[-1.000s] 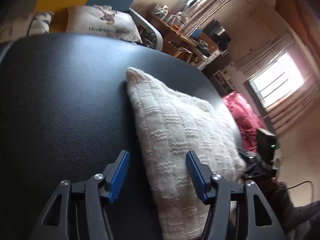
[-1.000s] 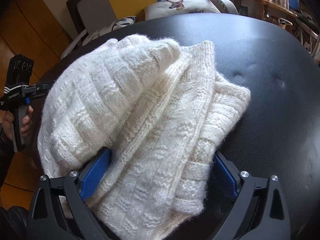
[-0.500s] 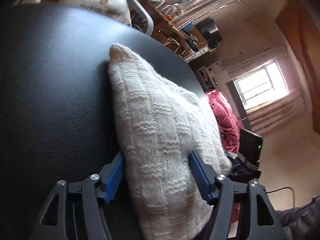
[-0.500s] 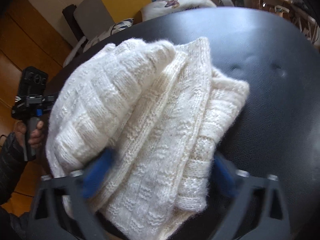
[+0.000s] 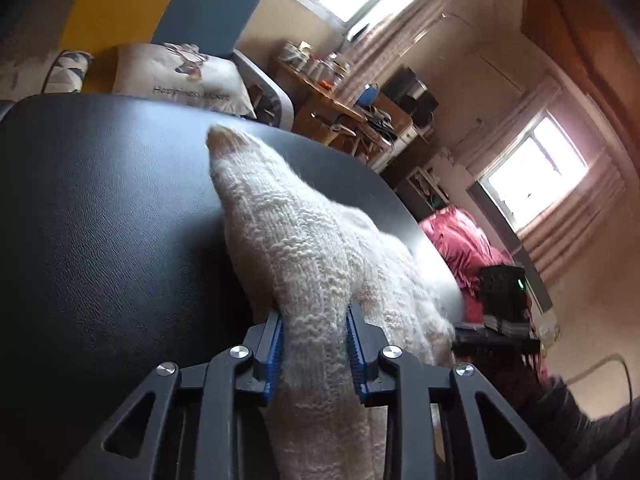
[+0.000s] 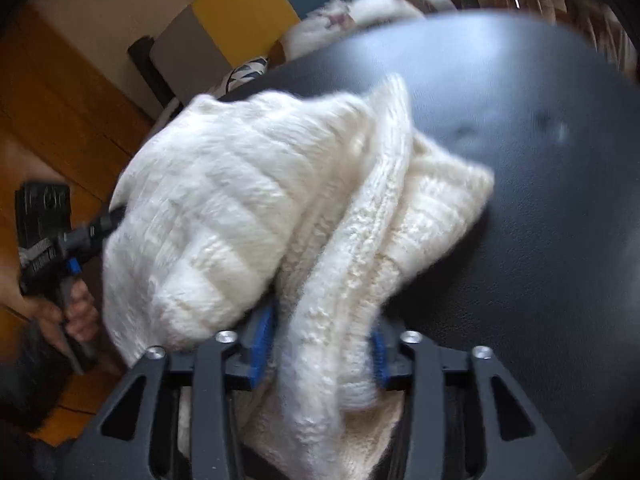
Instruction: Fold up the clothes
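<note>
A cream knitted sweater (image 5: 304, 248) lies folded into a thick bundle on a black leather surface (image 5: 104, 216). My left gripper (image 5: 314, 346) is shut on one end of the bundle, its blue pads pressed into the knit. From the opposite side, my right gripper (image 6: 320, 344) is shut on a thick fold of the same sweater (image 6: 248, 208). The right wrist view is blurred by motion. The left gripper's body (image 6: 60, 240) and the hand holding it show at the sweater's left edge in the right wrist view.
The black surface (image 6: 540, 200) stretches wide beyond the sweater on both sides. Behind it are a printed cushion (image 5: 180, 78), a blue and yellow seat back, and a cluttered desk (image 5: 332, 92). A pink garment (image 5: 464, 248) lies off the far edge.
Both grippers went from open around the sweater to shut on it. The knit has bunched up between the jaws and the bundle's ends have lifted slightly.
</note>
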Action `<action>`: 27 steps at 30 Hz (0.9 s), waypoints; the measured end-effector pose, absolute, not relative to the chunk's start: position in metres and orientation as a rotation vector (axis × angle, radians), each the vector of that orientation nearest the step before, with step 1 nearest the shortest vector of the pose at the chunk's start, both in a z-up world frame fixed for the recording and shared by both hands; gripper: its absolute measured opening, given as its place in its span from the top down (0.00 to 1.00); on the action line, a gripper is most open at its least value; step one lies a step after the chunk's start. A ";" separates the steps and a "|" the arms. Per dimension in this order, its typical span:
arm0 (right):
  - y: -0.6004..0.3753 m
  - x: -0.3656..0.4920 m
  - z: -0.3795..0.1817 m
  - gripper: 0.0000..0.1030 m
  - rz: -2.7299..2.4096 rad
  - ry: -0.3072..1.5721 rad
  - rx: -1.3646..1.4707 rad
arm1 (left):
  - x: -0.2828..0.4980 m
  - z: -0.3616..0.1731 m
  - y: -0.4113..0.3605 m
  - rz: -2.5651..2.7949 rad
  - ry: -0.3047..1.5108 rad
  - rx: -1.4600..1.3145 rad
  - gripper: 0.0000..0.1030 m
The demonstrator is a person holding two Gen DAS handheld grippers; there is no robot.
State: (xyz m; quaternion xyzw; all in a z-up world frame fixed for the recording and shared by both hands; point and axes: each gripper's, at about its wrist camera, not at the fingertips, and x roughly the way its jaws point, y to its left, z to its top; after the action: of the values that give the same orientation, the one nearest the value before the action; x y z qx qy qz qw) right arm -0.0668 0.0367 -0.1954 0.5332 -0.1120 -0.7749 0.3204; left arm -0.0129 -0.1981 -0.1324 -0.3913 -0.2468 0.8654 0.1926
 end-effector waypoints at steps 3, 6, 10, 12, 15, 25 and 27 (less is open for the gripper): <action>0.044 -0.069 -0.197 0.45 -1.981 -0.349 1.434 | -0.015 -0.132 -0.196 2.437 -0.667 -1.131 0.67; 0.032 -0.063 -0.190 0.36 -2.018 -0.223 1.426 | -0.017 -0.131 -0.194 2.445 -0.641 -1.163 0.64; 0.018 -0.052 -0.180 0.57 -2.091 -0.078 1.394 | -0.015 -0.128 -0.191 2.467 -0.604 -1.177 0.72; 0.018 -0.047 -0.173 0.66 -2.130 -0.058 1.359 | -0.005 -0.119 -0.187 2.502 -0.583 -1.113 0.74; 0.015 -0.043 -0.166 0.68 -2.152 -0.040 1.326 | 0.008 -0.106 -0.183 2.550 -0.564 -1.033 0.76; -0.095 -0.044 -0.135 0.71 -1.922 0.114 1.105 | 0.093 -0.057 -0.247 2.854 -0.635 -0.792 0.80; -0.135 -0.046 -0.134 0.72 -1.846 0.139 1.079 | 0.116 -0.053 -0.274 2.942 -0.666 -0.766 0.81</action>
State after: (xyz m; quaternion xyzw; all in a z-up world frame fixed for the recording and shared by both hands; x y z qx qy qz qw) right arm -0.0462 -0.1346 -0.1338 0.4419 0.0568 -0.7563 0.4790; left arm 0.1160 -0.2736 -0.0531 -0.2461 -0.2140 0.9452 0.0149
